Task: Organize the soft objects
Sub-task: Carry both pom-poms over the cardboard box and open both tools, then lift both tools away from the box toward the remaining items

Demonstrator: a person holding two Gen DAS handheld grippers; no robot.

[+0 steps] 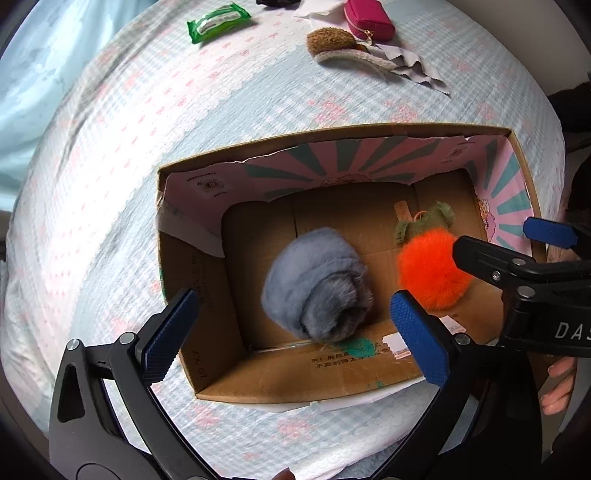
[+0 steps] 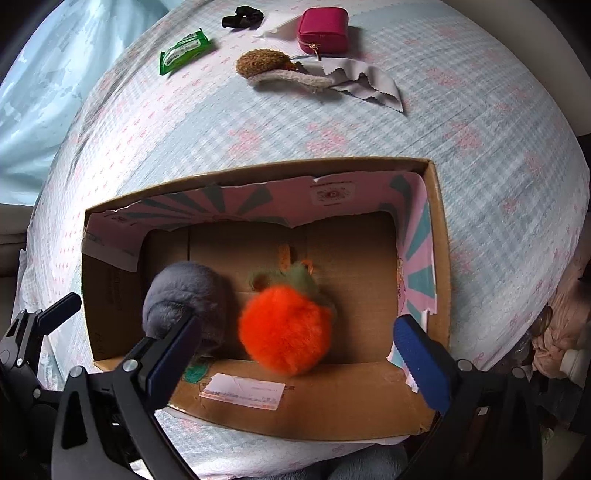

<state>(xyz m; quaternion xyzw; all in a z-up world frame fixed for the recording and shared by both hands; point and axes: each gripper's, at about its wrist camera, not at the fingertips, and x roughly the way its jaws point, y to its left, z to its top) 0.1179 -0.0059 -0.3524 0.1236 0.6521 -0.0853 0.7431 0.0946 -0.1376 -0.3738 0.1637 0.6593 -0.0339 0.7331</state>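
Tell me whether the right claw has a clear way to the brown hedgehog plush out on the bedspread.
Probably yes. The right claw is open and empty above the cardboard box; the hedgehog plush lies uncovered on the bedspread beyond the box's far wall. It must lift clear of the box first.

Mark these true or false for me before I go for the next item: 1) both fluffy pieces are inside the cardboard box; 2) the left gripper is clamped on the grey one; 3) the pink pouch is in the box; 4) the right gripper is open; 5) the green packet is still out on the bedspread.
1) True: the grey fluffy roll and the orange pom-pom both lie on the floor of the cardboard box.
2) False: the left gripper is open above the roll, pads clear of it.
3) False: the pink pouch sits on the bedspread beyond the box.
4) True: the right gripper is open and empty.
5) True: the green packet lies outside the box.
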